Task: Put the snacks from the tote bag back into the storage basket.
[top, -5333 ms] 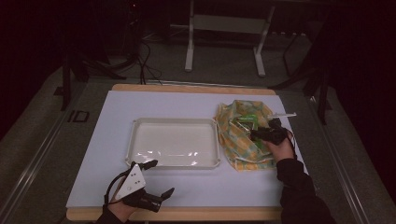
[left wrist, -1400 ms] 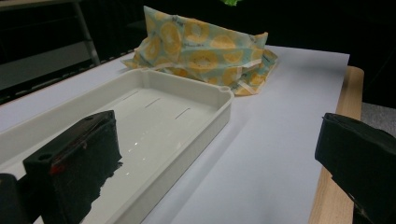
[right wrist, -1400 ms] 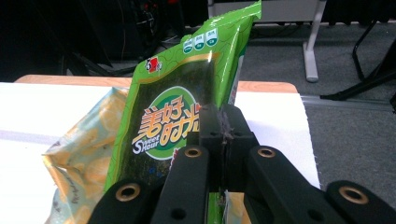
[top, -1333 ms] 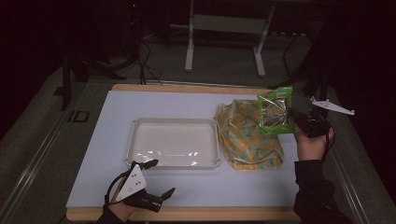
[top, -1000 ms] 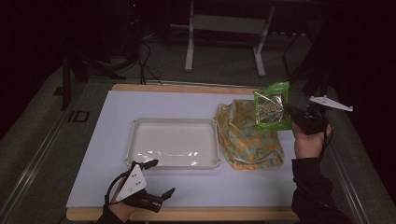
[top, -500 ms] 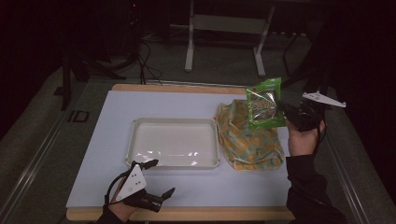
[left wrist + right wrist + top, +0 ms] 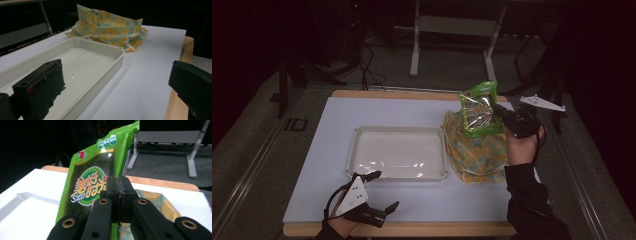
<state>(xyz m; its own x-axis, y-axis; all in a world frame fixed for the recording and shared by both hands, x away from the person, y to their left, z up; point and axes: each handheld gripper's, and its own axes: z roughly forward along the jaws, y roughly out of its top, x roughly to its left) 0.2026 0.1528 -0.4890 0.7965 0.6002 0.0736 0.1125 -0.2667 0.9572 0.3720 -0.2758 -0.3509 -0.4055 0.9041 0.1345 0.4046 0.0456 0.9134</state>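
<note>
A green snack packet [image 7: 480,108] hangs in the air above the patterned yellow and teal cloth bag [image 7: 477,149] at the table's right. My right gripper [image 7: 500,113] is shut on the packet's edge; in the right gripper view its jaws pinch the green snack packet [image 7: 95,177] at my right gripper [image 7: 119,187]. A white tray [image 7: 398,172] lies empty at the table's middle. My left gripper [image 7: 382,191] rests open near the front edge, left of centre. In the left gripper view the white tray [image 7: 100,70] and the cloth bag [image 7: 110,27] lie ahead between the wide-apart jaws.
White paper [image 7: 412,112] covers the wooden table, whose edge [image 7: 412,230] shows at the front. A metal stand [image 7: 452,30] and cables [image 7: 367,60] sit on the dark floor beyond the table.
My right gripper took the green packet out of the cloth bag, lifted it, and has carried it leftward over the bag. The left gripper has stayed still.
</note>
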